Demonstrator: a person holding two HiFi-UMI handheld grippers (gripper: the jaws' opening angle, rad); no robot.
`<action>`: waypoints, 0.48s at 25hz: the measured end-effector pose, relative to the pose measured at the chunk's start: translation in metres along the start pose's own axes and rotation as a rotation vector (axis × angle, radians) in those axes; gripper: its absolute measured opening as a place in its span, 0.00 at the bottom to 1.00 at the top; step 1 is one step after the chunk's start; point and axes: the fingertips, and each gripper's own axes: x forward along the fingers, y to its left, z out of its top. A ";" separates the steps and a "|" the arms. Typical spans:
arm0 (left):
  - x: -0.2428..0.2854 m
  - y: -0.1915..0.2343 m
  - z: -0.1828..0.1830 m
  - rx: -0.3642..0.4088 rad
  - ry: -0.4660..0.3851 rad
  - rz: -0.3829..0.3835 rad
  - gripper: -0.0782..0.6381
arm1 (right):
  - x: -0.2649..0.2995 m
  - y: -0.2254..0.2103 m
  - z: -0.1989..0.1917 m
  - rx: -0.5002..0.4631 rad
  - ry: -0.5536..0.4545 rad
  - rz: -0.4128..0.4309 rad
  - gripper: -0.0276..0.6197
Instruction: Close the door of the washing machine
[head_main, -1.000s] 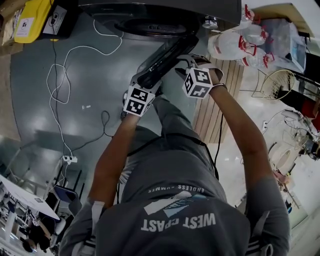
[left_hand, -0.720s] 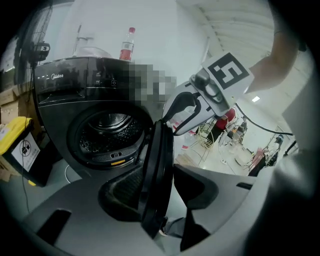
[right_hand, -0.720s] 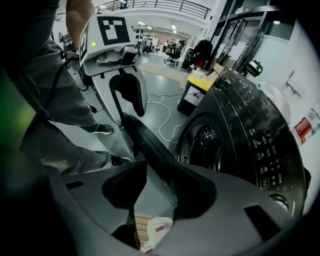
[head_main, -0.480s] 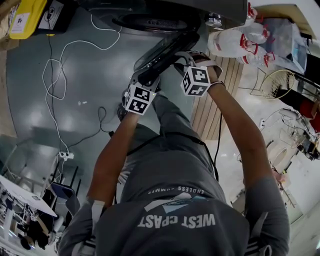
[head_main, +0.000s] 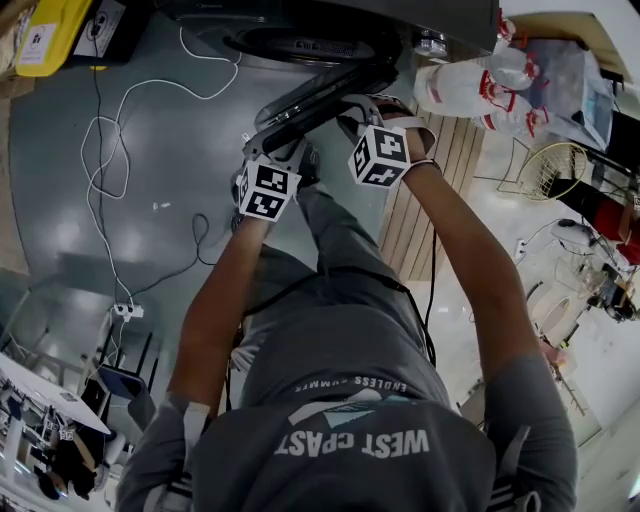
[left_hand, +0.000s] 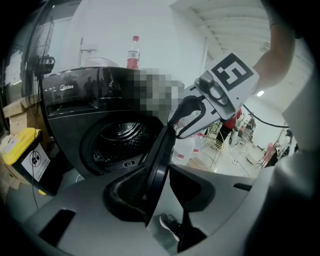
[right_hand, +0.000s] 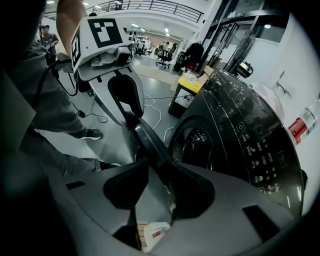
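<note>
The dark washing machine (head_main: 300, 30) stands at the top of the head view, its round door (head_main: 320, 95) swung out towards me. My left gripper (head_main: 275, 148) and right gripper (head_main: 355, 112) both straddle the door's free rim. In the left gripper view the door edge (left_hand: 159, 160) stands between the closing jaws of the left gripper (left_hand: 160, 187), against the left pad with a gap on the other side. In the right gripper view the door (right_hand: 147, 140) runs between the closing jaws of the right gripper (right_hand: 157, 185), close to the right pad. The drum opening (left_hand: 120, 137) is uncovered.
A yellow box (head_main: 45, 35) sits left of the machine, and a white cable (head_main: 110, 150) loops over the grey floor to a power strip (head_main: 125, 312). A pack of plastic bottles (head_main: 470, 85) rests on a wooden pallet (head_main: 440, 180) at the right. A bottle (left_hand: 133, 52) stands on the machine.
In the head view both grippers have moved up and to the left, towards the machine. The door's free end has swung left with them.
</note>
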 end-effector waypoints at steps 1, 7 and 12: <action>0.000 0.005 0.002 0.011 -0.003 0.004 0.32 | 0.001 -0.003 0.002 0.006 -0.002 -0.008 0.29; 0.003 0.033 0.013 0.032 -0.019 0.034 0.33 | 0.009 -0.020 0.012 0.051 -0.004 -0.056 0.28; 0.008 0.055 0.024 0.039 -0.031 0.064 0.33 | 0.016 -0.037 0.016 0.090 -0.004 -0.092 0.27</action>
